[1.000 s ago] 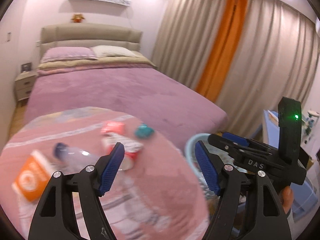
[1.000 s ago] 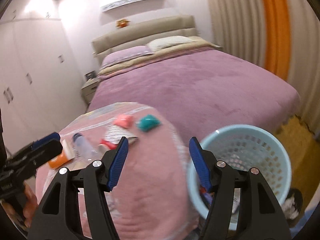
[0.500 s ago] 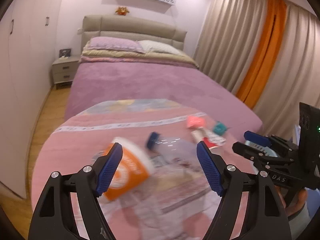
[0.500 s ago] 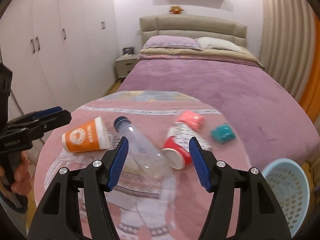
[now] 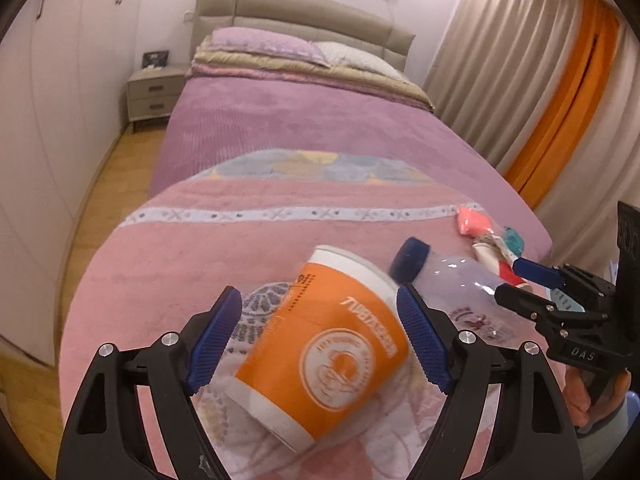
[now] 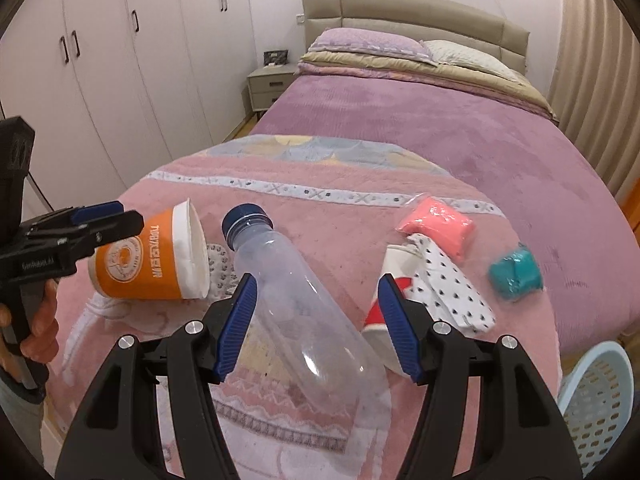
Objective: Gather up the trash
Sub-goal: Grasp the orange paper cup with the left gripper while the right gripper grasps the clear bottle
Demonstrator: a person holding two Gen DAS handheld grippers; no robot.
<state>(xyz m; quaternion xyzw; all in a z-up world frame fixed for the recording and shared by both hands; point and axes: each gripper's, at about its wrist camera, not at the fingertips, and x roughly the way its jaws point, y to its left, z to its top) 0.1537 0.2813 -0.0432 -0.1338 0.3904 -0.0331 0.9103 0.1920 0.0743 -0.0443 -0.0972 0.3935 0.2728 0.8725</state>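
Opening left tongs point(image 5: 320, 330) astride orange cup point(image 5: 332, 356)

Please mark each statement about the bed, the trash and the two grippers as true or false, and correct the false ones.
1. The orange cup stands upright. False: it lies on its side.
2. The clear bottle has a blue cap. True.
3. The right gripper is shut on the bottle. False: the pads do not press it.
4. The blue basket sits on the blanket. False: it is beside the bed, lower right.
5. The left gripper frames the orange cup, jaws opening. True.
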